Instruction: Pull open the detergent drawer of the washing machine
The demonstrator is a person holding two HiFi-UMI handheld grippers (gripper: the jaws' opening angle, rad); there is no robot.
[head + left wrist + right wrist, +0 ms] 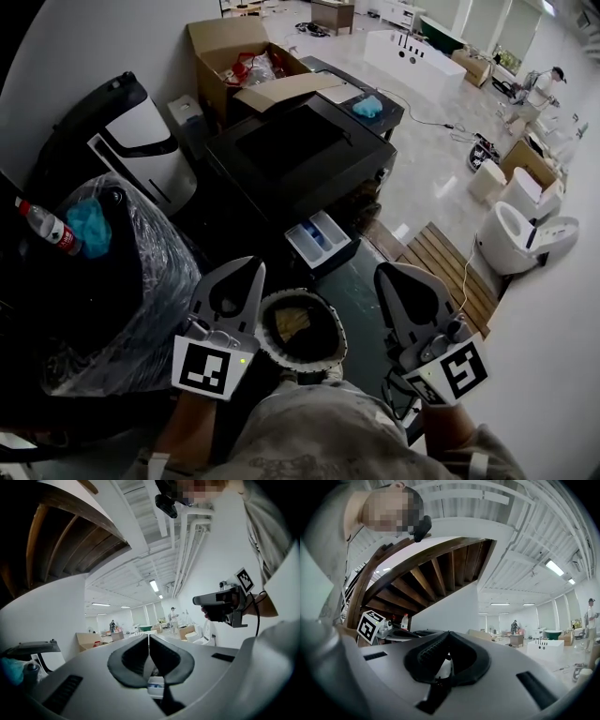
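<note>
The black washing machine (pixel 300 150) stands in the middle of the head view. Its white and blue detergent drawer (pixel 319 239) sticks out of the front, pulled open. Both grippers hang in the air on my side of the drawer, apart from it. The left gripper (pixel 255 267) is shut with nothing in it, and its jaws meet in the left gripper view (pixel 149 637). To the drawer's right, the right gripper (pixel 382 272) is also shut and empty (pixel 447 634).
A round white-rimmed tub (pixel 300 328) with something yellow inside sits between the grippers. A plastic-wrapped black bulk (pixel 141 281) with a bottle (pixel 42 225) is at left. An open cardboard box (pixel 234 56) stands behind, with a wooden pallet (pixel 450 267) and toilets (pixel 520 234) at right.
</note>
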